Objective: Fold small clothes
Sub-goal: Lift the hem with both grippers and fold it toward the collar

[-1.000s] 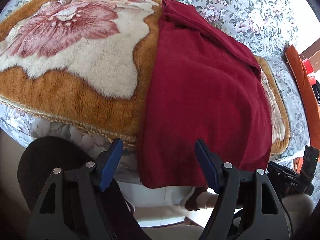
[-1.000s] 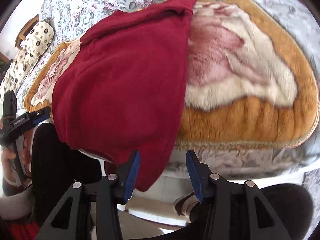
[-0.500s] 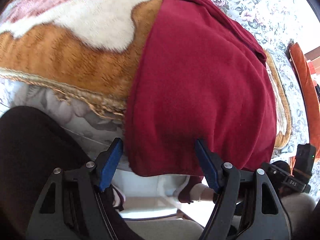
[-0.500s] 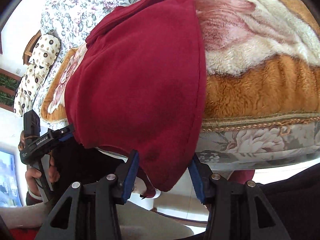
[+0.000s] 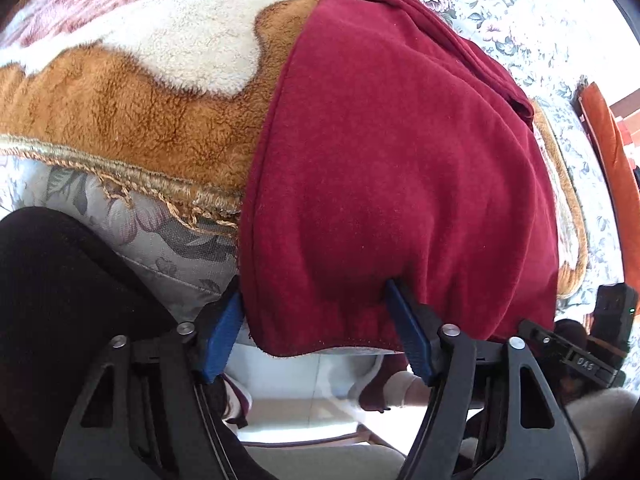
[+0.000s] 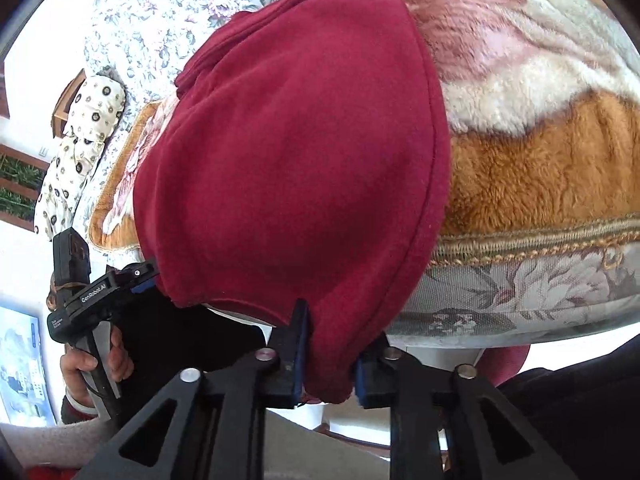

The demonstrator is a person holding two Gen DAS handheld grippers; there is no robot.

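A dark red fleece garment (image 5: 400, 168) lies on a brown and cream flower blanket (image 5: 132, 92) and hangs over the bed's front edge. My left gripper (image 5: 316, 320) is open, its blue fingers wide apart at the garment's hanging hem, one at the hem's left corner, the other under the cloth. In the right wrist view the garment (image 6: 296, 168) hangs down between my right gripper's (image 6: 328, 356) fingers, which have closed in on its lower right corner. The left gripper (image 6: 104, 292) also shows there, at the hem's other end.
The bed has a grey floral cover (image 5: 520, 12). A spotted cushion (image 6: 80, 148) lies at the far left of the right wrist view. An orange cushion (image 5: 616, 160) stands at the right. The person's dark-clothed legs (image 5: 60, 300) are close to the bed edge.
Both grippers have moved in to the garment's hanging hem. The right gripper's fingers have closed from open onto the lower corner. The left gripper has stayed open.
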